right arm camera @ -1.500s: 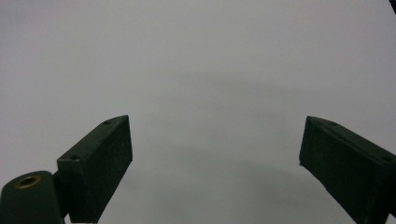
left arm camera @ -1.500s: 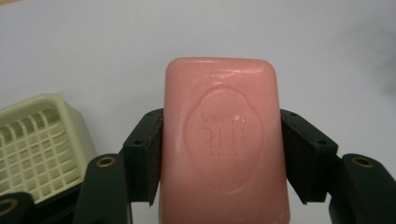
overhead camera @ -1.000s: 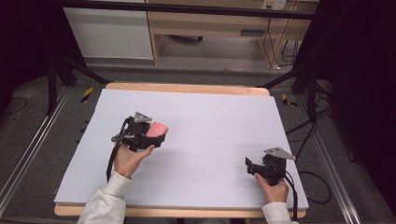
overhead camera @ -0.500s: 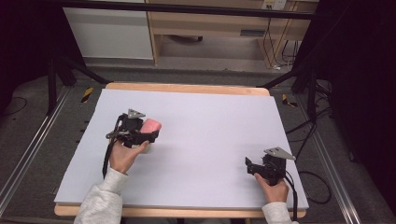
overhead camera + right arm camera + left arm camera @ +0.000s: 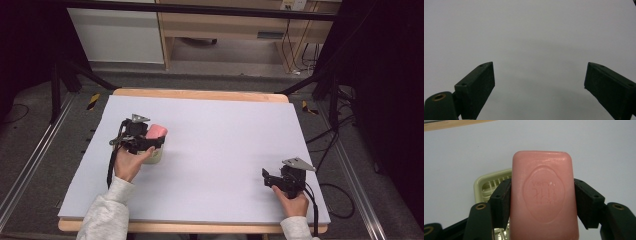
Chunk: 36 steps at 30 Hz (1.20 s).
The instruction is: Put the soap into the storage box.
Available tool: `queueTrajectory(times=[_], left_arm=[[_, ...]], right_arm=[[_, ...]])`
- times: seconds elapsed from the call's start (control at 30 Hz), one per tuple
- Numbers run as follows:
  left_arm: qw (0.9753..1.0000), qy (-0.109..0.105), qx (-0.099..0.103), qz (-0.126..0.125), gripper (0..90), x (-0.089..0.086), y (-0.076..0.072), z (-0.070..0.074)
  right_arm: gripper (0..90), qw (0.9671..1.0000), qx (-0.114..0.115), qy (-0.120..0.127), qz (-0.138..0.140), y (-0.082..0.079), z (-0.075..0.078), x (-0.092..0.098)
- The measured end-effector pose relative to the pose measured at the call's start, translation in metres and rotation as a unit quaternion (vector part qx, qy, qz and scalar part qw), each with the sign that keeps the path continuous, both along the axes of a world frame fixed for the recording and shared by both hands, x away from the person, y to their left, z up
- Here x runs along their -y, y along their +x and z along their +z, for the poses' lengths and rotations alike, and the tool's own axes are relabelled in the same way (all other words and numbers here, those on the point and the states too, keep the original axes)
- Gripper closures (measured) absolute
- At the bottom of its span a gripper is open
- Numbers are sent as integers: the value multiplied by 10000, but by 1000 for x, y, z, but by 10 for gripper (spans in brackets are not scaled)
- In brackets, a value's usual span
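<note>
A: Where's the soap (image 5: 544, 195) right now?

B: Clamped between the jaws of the left gripper (image 5: 543, 197), held by its two long edges with the stamped face toward the camera. Below and behind the jaws sits a pale green soap dish (image 5: 486, 186) on the table (image 5: 225, 140).

A: How will it handle?

B: I'd judge it stiff and fairly light, but smooth and likely slippery, so a squeeze near the rounded corners could let it squirt out. The flat middle of the sides, where the pads press now, looks like the safest hold.

A: And the other hand?

B: The right gripper (image 5: 539, 87) has its jaws spread wide with nothing between them, just bare table ahead.
</note>
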<state>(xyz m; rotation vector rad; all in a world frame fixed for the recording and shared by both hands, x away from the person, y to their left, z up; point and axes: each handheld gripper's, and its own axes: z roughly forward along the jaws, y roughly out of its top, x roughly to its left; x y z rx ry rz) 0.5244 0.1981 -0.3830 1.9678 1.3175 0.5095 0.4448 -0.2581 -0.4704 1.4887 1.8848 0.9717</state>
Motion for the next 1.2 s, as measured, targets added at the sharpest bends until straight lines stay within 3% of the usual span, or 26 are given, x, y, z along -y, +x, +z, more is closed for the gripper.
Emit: queueTrajectory(times=[0.37,0.77,1.2], left_arm=[[9999,53,-89,115,372,-10,8,-6],[9992,109,-254,274,372,-22,18,-24],[9986,211,-273,395,372,-17,27,-31]], right_arm=[[98,10000,-1,31,-4,-1,0,0],[98,10000,-14,37,-4,-1,0,-1],[98,10000,-7,20,0,-1,0,-1]])
